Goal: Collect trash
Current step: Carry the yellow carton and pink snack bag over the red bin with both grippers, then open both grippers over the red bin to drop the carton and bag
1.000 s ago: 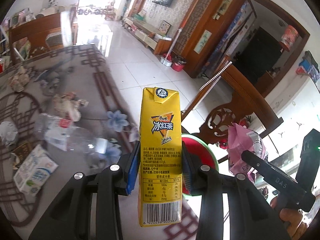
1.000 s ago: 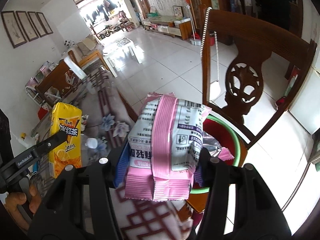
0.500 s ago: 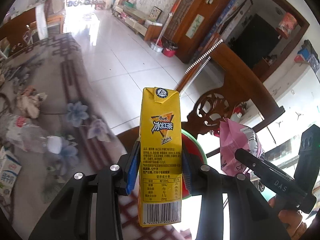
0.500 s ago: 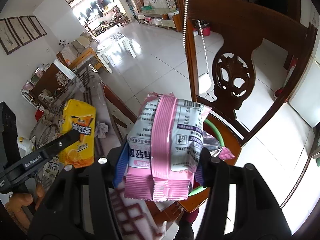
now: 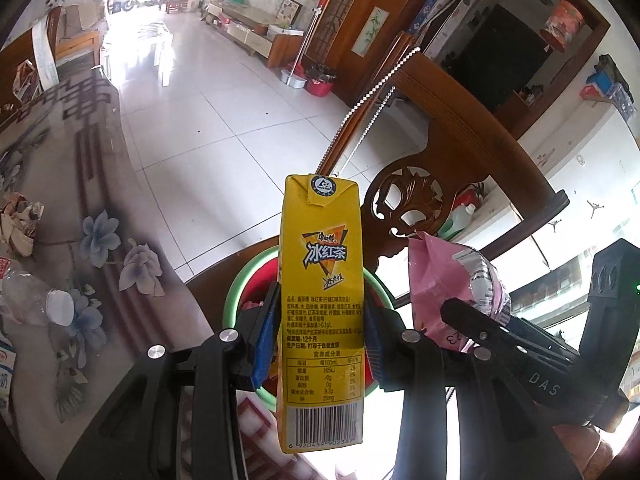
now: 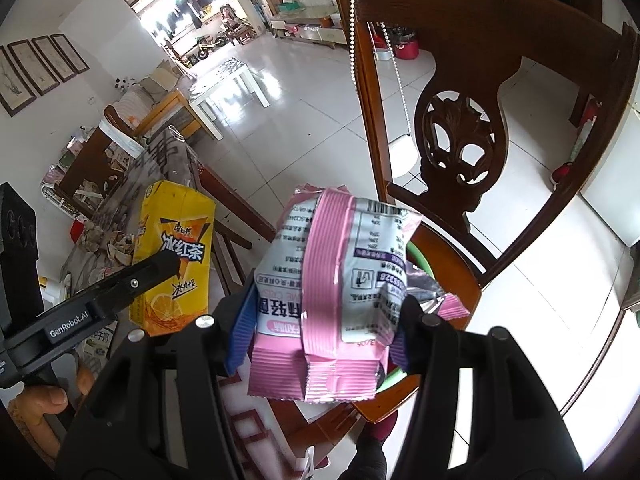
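Observation:
A yellow iced-tea carton [image 5: 322, 264] stands upright between the blue pads of my left gripper [image 5: 320, 316], which is shut on it. Under the carton a red basin with a green rim [image 5: 234, 292] rests on a wooden chair seat. My right gripper [image 6: 324, 312] holds a pink and white snack bag [image 6: 332, 264]; its jaws are opening, and the bag is still between the pads. The basin's green rim [image 6: 420, 256] peeks out behind the bag, with a foil wrapper inside. The bag [image 5: 436, 276] and the carton [image 6: 172, 256] also show in the opposite views.
The carved wooden chair back [image 6: 460, 140] rises just beyond the basin, with a bead chain hanging on it. To the left lies the table with a flowered cloth [image 5: 80, 160], bearing a crushed plastic bottle [image 5: 28, 296], crumpled paper [image 5: 16, 220] and a milk carton [image 5: 6, 364]. White tiled floor beyond.
Both grippers have moved off the table toward the chair and dipped, carrying the carton and the bag. The basin now lies right beneath them, and the table has slid to the left.

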Motion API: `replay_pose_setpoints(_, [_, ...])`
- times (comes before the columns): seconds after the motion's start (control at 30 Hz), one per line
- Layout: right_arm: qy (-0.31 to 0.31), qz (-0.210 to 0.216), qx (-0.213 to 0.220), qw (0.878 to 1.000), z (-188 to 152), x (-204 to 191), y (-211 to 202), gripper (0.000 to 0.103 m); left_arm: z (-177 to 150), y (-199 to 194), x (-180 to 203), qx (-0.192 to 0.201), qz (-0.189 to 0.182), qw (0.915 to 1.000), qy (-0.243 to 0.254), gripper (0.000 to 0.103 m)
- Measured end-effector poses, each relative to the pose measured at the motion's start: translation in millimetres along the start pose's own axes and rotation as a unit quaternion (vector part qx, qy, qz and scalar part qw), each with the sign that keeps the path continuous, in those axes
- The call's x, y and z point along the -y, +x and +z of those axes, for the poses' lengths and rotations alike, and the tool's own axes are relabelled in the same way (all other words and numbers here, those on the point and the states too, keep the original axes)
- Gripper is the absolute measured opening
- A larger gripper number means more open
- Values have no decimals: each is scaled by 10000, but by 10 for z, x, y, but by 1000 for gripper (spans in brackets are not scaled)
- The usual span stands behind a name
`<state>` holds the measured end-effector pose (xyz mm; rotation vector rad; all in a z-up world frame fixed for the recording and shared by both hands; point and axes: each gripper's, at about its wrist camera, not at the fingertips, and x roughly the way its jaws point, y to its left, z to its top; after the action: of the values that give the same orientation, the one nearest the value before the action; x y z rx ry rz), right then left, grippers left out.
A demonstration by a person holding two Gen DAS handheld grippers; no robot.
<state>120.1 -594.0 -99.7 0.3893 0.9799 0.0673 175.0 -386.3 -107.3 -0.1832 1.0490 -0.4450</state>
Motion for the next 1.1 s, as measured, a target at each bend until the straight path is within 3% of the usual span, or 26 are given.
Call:
replay_pose_setpoints(0.07, [2,50,-21,10000,4,2,25,61,16,-19,12,59,-4,10000,10,53])
replay_pose_setpoints(0.1, [2,74,-36,10000,4,2,36,64,21,-34,13,115,5,9999,15,68])
replay_pose_setpoints(0.13, [2,100,-75,9999,5,3,56,66,22,-52,22,175,15,9998,24,74])
replay_pose_setpoints(0.47, [16,29,-90,10000,-53,-70,103,84,-37,-201,-130,295,66,9994,-181,76])
replay_pose_setpoints(0.83, [-195,107,-79,9997,-166,-454,81,84,-259,-559,-547,503,199,9974,-467,76])
replay_pose_setpoints(1.1, [-478,198,-159,9985,-349,-1023,139,84,-555,-971,-1236,689,529,9917,-945,76])
